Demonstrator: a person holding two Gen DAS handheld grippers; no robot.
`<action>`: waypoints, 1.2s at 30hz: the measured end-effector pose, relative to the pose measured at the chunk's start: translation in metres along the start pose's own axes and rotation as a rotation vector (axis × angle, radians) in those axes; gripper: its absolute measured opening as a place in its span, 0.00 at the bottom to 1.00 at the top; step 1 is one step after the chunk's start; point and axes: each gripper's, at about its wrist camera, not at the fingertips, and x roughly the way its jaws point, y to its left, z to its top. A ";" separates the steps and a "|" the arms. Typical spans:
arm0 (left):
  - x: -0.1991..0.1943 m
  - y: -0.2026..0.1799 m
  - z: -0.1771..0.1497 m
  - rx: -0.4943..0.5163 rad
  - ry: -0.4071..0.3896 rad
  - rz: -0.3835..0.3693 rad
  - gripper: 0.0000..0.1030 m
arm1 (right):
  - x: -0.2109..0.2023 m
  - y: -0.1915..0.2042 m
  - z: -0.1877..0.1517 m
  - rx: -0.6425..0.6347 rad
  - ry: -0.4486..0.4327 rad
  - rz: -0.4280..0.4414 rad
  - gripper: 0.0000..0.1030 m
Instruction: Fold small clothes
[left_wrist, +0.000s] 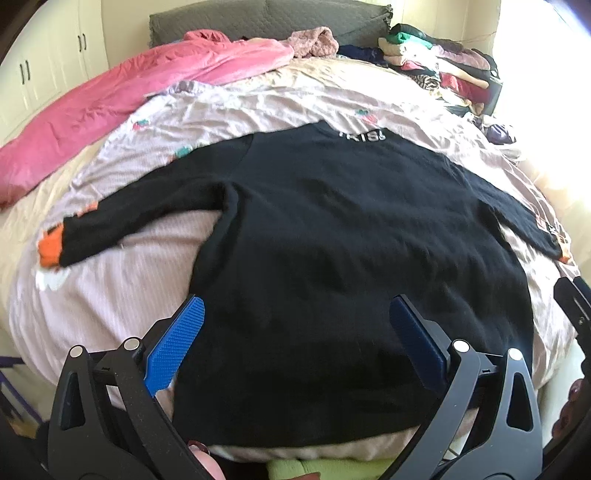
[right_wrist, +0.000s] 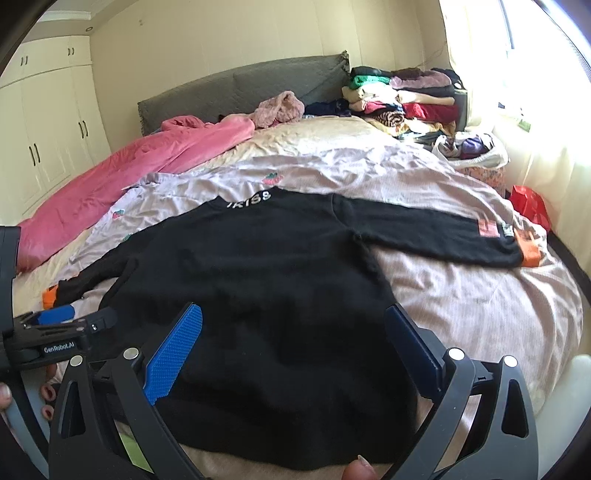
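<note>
The black sweater (left_wrist: 332, 258) lies flat on the bed (right_wrist: 480, 314), collar toward 12 o'clock, sleeves out at 9 and 3, ready for folding, both the left tool (left_wrist: 295, 332) and right tool (right_wrist: 291, 336) spread wide, gripping nothing

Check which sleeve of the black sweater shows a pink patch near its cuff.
The sleeve on the right, reaching toward the window side. It carries a pink patch just before its orange cuff; the left sleeve shows only an orange cuff.
</note>
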 end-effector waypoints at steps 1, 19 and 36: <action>0.001 0.001 0.003 0.002 0.002 0.002 0.92 | 0.001 0.000 0.003 -0.003 -0.003 -0.002 0.96; 0.028 -0.012 0.073 0.023 0.004 -0.041 0.92 | 0.018 -0.047 0.043 0.092 -0.054 -0.079 0.96; 0.062 -0.039 0.132 -0.004 -0.032 -0.048 0.92 | 0.020 -0.125 0.090 0.178 -0.146 -0.228 0.96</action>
